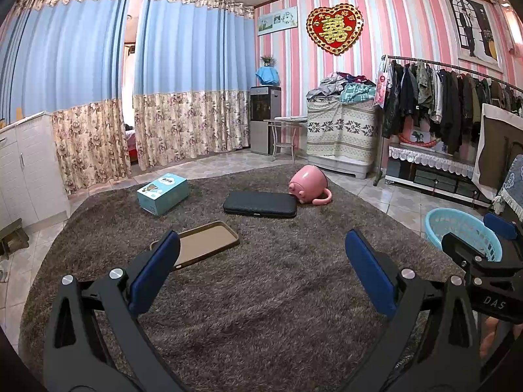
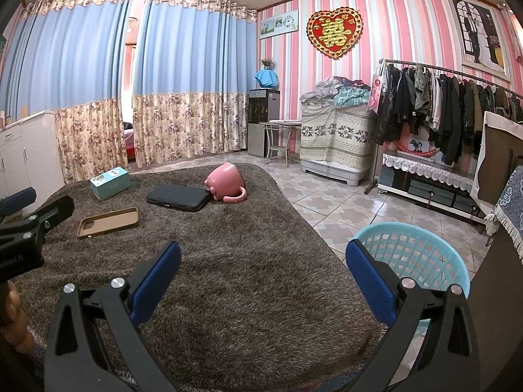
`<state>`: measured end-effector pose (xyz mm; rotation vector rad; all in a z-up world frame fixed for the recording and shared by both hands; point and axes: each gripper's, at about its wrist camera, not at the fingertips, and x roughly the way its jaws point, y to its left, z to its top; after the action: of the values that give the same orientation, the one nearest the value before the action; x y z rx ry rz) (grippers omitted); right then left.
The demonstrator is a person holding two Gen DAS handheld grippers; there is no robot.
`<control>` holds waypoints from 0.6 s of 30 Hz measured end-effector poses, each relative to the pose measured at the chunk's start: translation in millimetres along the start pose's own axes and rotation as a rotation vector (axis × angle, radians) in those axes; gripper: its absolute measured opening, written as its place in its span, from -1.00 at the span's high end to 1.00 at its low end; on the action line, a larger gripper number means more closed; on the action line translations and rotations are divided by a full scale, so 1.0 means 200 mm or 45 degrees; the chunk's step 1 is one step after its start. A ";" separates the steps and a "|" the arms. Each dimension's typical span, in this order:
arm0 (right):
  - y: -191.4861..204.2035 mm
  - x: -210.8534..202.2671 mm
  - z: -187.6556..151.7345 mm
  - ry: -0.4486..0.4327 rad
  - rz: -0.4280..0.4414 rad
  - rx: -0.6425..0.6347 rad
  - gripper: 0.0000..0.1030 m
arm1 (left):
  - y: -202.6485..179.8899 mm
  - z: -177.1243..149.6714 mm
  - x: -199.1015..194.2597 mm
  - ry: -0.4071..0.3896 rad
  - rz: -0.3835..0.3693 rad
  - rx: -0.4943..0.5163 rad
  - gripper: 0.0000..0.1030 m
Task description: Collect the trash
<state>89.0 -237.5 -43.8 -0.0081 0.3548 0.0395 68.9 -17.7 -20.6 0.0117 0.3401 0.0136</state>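
Observation:
On the grey-brown shaggy rug [image 1: 261,294] lie a light blue cardboard box [image 1: 162,193], a brown phone case [image 1: 204,243], a flat black case [image 1: 260,204] and a pink pig-shaped mug [image 1: 309,183] tipped on its side. They also show in the right wrist view: box [image 2: 110,183], phone case [image 2: 108,222], black case [image 2: 178,197], mug [image 2: 226,181]. A light blue plastic basket [image 2: 412,254] stands on the tiles at the rug's right edge. My left gripper [image 1: 261,271] is open and empty above the rug. My right gripper [image 2: 263,277] is open and empty, beside the basket.
White cabinets [image 1: 23,170] stand at the left. Curtains [image 1: 183,98] hang at the back. A water dispenser [image 1: 264,119], a small table [image 1: 287,130], a covered appliance [image 1: 343,130], a clothes rack [image 1: 451,104] and a low TV stand [image 1: 431,170] line the far and right walls.

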 end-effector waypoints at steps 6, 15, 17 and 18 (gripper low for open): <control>0.00 0.00 0.00 0.000 -0.001 -0.001 -0.91 | 0.00 0.00 -0.01 -0.002 0.000 0.001 -0.90; 0.00 0.00 0.00 0.000 0.001 0.002 -0.92 | 0.00 0.00 -0.01 -0.003 0.001 0.001 -0.90; 0.00 0.00 0.00 -0.001 0.000 0.000 -0.92 | 0.00 0.00 0.00 -0.002 0.000 0.001 -0.90; 0.00 0.00 0.00 -0.001 0.000 -0.001 -0.92 | 0.00 0.00 0.00 -0.002 0.001 0.000 -0.90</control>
<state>89.1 -237.8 -44.5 -0.0087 0.3537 0.0394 68.4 -17.9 -20.9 0.0118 0.3381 0.0140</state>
